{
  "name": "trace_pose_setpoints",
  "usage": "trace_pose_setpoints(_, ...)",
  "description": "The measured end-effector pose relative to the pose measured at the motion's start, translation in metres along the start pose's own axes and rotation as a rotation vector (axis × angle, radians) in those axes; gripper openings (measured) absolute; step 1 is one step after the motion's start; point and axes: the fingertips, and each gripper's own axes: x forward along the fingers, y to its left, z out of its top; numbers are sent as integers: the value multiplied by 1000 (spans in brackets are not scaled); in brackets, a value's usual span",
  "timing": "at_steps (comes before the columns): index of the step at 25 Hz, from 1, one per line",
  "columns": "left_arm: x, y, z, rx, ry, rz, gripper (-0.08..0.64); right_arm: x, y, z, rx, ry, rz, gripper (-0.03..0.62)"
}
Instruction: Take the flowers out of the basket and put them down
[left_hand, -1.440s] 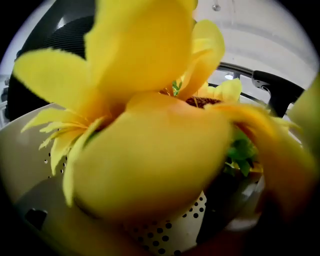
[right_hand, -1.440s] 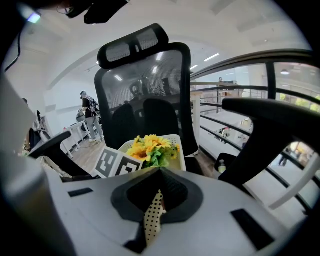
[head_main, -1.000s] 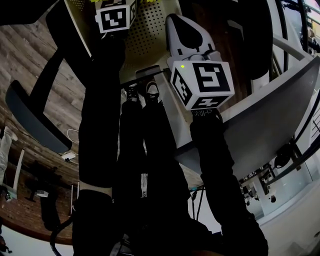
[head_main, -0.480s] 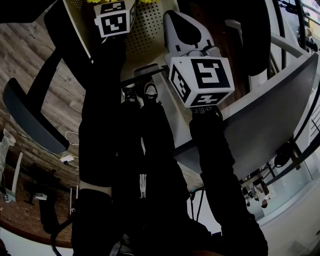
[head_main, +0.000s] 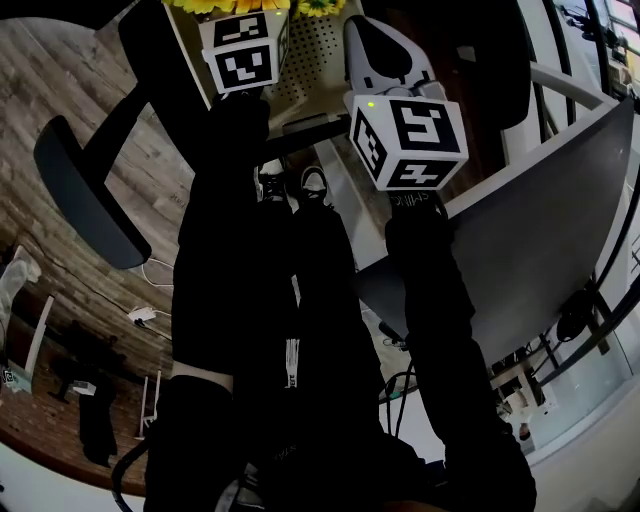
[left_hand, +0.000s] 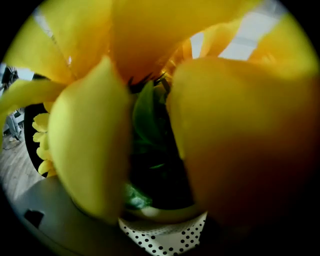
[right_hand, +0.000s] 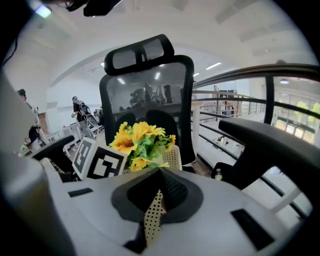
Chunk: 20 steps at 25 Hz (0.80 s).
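Observation:
A bunch of yellow flowers (right_hand: 140, 142) with green leaves stands in a cream perforated basket (right_hand: 173, 158). In the head view only the blooms (head_main: 205, 5) show at the top edge, above the basket (head_main: 305, 50). The left gripper's marker cube (head_main: 245, 50) sits right against the flowers, and also shows beside the bunch from the right gripper view (right_hand: 100, 161). Yellow petals (left_hand: 90, 150) fill the left gripper view and hide its jaws. My right gripper (right_hand: 159, 172) is just short of the basket, jaws together, holding nothing.
A black mesh office chair (right_hand: 145, 85) stands behind the basket. The person's dark legs (head_main: 300, 330) fill the middle of the head view. A dark chair armrest (head_main: 85, 205) is at left and a grey tabletop (head_main: 540, 240) at right, over wood flooring (head_main: 60, 90).
In the head view both marker cubes have shifted slightly right. The flowers now show more at the top edge, and the left cube sits closer to them.

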Motion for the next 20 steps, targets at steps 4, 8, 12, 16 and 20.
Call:
trace_pose_setpoints(4,-40,-11,45,5,-30,5,525,-29,3,33,21,-34,-23,14)
trace_pose_setpoints(8,-88,-38,96,22,-49,-9,525,-73,4,77,40,-70,-51,14)
trace_pose_setpoints(12,-149,-56,141,5,-62,-30,525,-123,20,114,63,-99,-85,14)
trace_pose_setpoints(16,-210,-73,179,-29,-87,-48,525,-184,31,145,85,-122,-133,14)
trace_pose_setpoints(20,-263,-101,223,-38,-85,-81,525,-249,33,180,122,-147,-181,14)
